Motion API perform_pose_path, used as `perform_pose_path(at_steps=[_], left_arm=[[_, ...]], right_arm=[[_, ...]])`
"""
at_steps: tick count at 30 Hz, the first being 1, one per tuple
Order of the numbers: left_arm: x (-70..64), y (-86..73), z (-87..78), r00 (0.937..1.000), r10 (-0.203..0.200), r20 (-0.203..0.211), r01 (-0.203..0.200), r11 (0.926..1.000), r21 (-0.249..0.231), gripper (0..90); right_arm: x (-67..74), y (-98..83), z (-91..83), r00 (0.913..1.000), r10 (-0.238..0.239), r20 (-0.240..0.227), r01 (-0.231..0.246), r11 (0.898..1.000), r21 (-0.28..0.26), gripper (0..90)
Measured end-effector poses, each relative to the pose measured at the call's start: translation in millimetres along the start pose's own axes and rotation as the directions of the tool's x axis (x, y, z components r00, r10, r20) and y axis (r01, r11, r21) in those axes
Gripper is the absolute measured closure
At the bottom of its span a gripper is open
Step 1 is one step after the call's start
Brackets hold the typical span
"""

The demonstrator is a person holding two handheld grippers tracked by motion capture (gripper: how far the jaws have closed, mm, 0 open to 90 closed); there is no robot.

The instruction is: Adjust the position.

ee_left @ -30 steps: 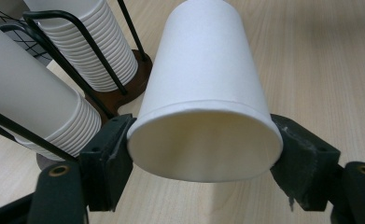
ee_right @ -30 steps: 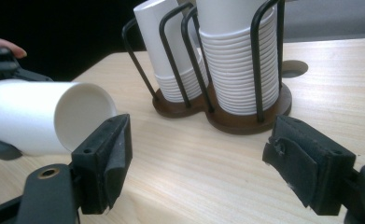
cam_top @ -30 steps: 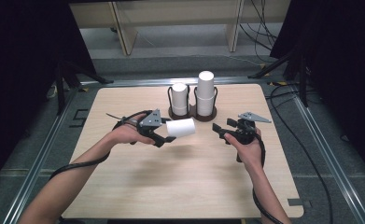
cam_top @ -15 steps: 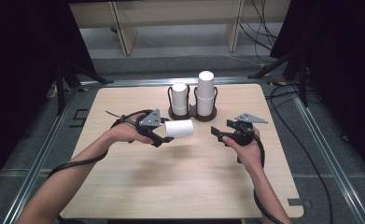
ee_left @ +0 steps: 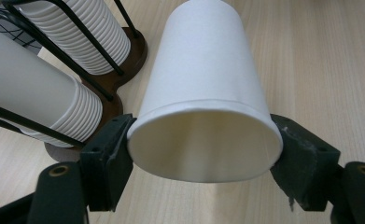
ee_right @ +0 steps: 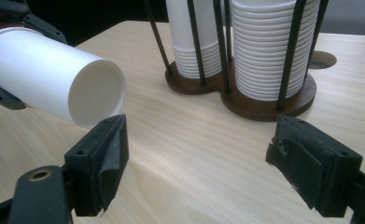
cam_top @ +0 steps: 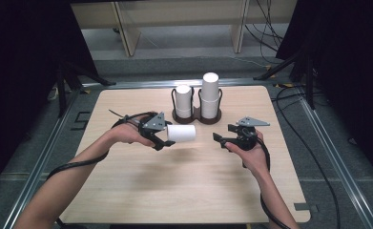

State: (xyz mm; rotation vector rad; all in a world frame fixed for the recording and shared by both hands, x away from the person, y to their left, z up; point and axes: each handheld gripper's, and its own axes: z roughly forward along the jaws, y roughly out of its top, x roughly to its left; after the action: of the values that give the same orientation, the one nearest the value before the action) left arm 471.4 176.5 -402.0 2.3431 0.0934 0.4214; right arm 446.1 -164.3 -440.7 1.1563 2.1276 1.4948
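A white paper cup (cam_top: pixel 183 132) lies on its side in the air above the wooden table (cam_top: pixel 184 191). My left gripper (cam_top: pixel 168 135) is shut on its wide rim, and its bottom points right toward my right gripper (cam_top: pixel 223 133). In the left gripper view the jaws press both sides of the cup (ee_left: pixel 203 88) at its rim, with my left gripper (ee_left: pixel 203 147) centred on its mouth. My right gripper (ee_right: pixel 196 154) is open with nothing between its jaws. The cup (ee_right: pixel 54 77) hangs just ahead of it to the left, its recessed bottom facing the camera.
A dark wire cup holder (cam_top: pixel 197 116) stands at the back middle of the table with two stacks of white cups, a shorter left one (cam_top: pixel 183 99) and a taller right one (cam_top: pixel 210 93). Both stacks (ee_right: pixel 264 46) rise close ahead of the right gripper.
The right gripper has edged a little left and nearer, toward the cup. The left gripper and the cup have barely shifted.
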Motion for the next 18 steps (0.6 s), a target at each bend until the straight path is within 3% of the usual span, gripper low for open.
perform_pose_path(at_steps=[2,6,12,13,15,17,18], left_arm=[[0.4,0.8,-0.3,0.9999,0.011,0.005,-0.011,0.9998,0.014,26.8],[0.3,1.9,-0.4,0.9995,0.032,0.005,-0.032,0.9988,0.037,26.9],[1.3,4.0,-1.6,0.9979,0.063,0.013,-0.064,0.994,0.089,26.9],[2.1,4.7,-2.3,0.9975,0.064,0.032,-0.067,0.993,0.097,26.9],[0.5,5.5,-2.7,0.9974,0.069,0.021,-0.071,0.9921,0.103,26.9],[0.4,6.8,-3.4,0.9961,0.083,0.03,-0.086,0.989,0.12,27.0],[0.9,7.7,-4.1,0.995,0.093,0.036,-0.097,0.9864,0.133,26.9]], right_arm=[[3.8,0.3,-2.5,0.9992,0.04,0.004,-0.04,0.999,0.034,19.9],[2.2,0.7,-1.1,0.9999,-0.016,-0.002,0.016,1.0,0.017,19.9],[3.8,1.1,-0.9,0.9999,0.002,-0.017,-0.002,1.0,0.027,19.6],[3.2,1.3,-0.9,0.9997,-0.022,-0.014,0.022,1.0,0.019,19.6],[5.5,1.2,0.0,0.9994,-0.003,-0.035,0.004,1.0,0.021,19.7],[7.3,1.8,-1.2,0.9998,-0.012,-0.016,0.013,0.999,0.037,19.7],[7.5,1.6,0.4,0.999,0.002,-0.045,-0.001,0.999,0.037,19.8]])
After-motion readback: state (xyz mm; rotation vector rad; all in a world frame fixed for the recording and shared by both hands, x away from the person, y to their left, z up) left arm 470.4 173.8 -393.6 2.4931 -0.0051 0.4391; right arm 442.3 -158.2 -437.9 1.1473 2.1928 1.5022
